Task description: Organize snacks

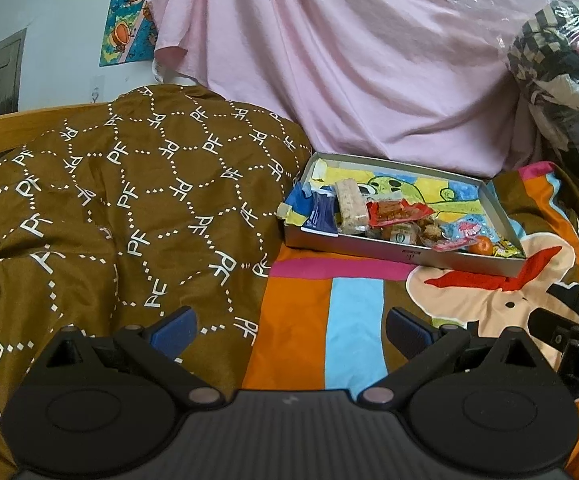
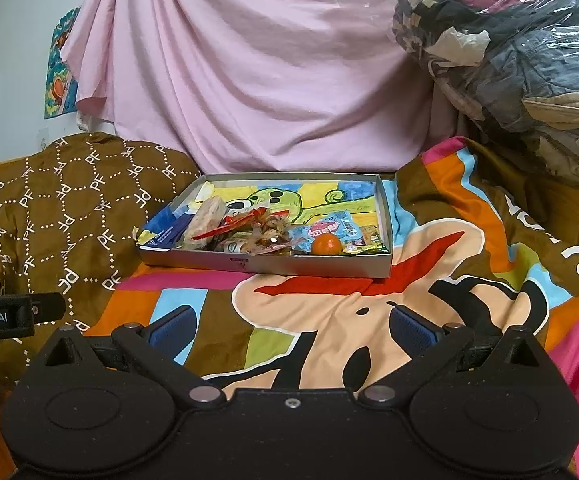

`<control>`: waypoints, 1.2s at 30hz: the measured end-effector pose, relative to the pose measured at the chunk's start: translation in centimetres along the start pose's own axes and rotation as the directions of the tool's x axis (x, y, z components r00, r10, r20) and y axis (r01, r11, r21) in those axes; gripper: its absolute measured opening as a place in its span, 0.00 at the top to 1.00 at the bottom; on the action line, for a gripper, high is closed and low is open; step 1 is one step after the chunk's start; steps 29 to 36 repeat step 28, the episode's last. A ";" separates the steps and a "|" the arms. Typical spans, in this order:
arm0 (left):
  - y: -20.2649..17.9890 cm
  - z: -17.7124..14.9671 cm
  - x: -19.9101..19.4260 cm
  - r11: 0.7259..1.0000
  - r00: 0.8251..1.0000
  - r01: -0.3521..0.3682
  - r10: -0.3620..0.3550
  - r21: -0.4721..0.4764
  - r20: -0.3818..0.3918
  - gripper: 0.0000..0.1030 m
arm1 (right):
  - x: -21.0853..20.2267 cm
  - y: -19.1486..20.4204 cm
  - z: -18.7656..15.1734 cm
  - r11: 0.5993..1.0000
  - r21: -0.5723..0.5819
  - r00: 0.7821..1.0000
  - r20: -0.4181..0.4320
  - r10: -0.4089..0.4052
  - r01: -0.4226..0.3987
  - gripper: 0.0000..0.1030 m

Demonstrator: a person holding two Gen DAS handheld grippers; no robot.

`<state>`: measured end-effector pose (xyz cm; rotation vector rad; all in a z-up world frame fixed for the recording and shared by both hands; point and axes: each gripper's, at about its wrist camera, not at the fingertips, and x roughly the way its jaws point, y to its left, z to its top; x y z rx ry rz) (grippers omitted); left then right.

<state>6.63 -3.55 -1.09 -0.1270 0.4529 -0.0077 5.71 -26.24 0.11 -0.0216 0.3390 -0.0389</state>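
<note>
A shallow grey box [image 1: 369, 246] [image 2: 289, 266] with a green cartoon drawing inside lies on the colourful bedspread. Snacks crowd its near side: a pale cereal bar [image 1: 351, 206] [image 2: 205, 220], a blue packet [image 1: 323, 212] [image 2: 165, 232], a red wrapper [image 1: 399, 212] [image 2: 241, 222], a pink-and-blue candy bag [image 1: 463, 230] [image 2: 327, 228] and a small orange fruit [image 1: 482, 246] [image 2: 326, 245]. My left gripper [image 1: 291, 330] is open and holds nothing, well short of the box. My right gripper [image 2: 291, 328] is likewise open with nothing in it, in front of the box.
A brown quilt [image 1: 109, 200] [image 2: 49, 208] with white "PF" print is bunched on the left. Pink cloth [image 1: 349, 60] [image 2: 249, 80] hangs behind the box. A plastic-wrapped bundle of clothes [image 1: 561, 80] [image 2: 509, 60] sits at the right. The bedspread [image 1: 353, 320] [image 2: 349, 320] stretches between grippers and box.
</note>
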 end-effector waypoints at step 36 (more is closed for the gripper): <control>0.1 0.0 0.0 0.999 1.000 -0.019 0.020 0.044 -0.006 0.00 | 0.5 0.7 -0.4 0.999 -0.042 1.000 -0.024 0.009 -0.010 0.01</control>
